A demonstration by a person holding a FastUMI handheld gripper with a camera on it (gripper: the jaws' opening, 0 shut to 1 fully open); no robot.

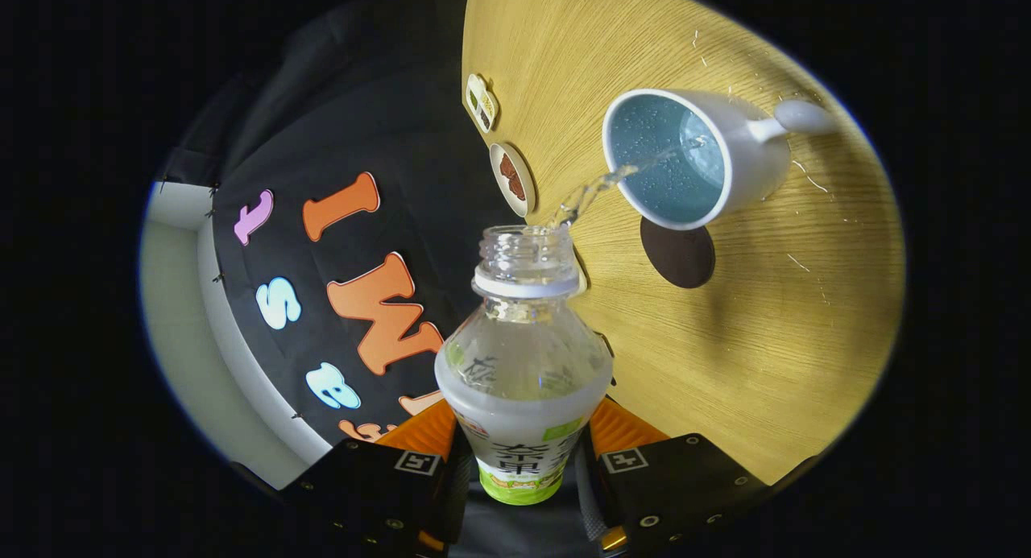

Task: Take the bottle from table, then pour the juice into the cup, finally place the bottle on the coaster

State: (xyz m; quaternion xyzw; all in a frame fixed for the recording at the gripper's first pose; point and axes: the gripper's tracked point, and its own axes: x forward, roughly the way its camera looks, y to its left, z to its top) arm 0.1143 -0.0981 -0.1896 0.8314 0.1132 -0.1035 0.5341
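Wooden table (765, 357) carries cup (685, 159) and coaster (678, 254); gripper (522, 461) clamps pouring bottle (523, 365).

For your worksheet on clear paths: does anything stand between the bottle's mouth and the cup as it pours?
Nothing visible does. The gripper is shut on the bottle, which is tipped toward the cup. The stream runs from the mouth straight into the cup. The dark coaster lies on the table beside the cup, off that path.

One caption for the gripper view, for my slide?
Fingers grip an uncapped bottle, pouring clear liquid into a white cup.
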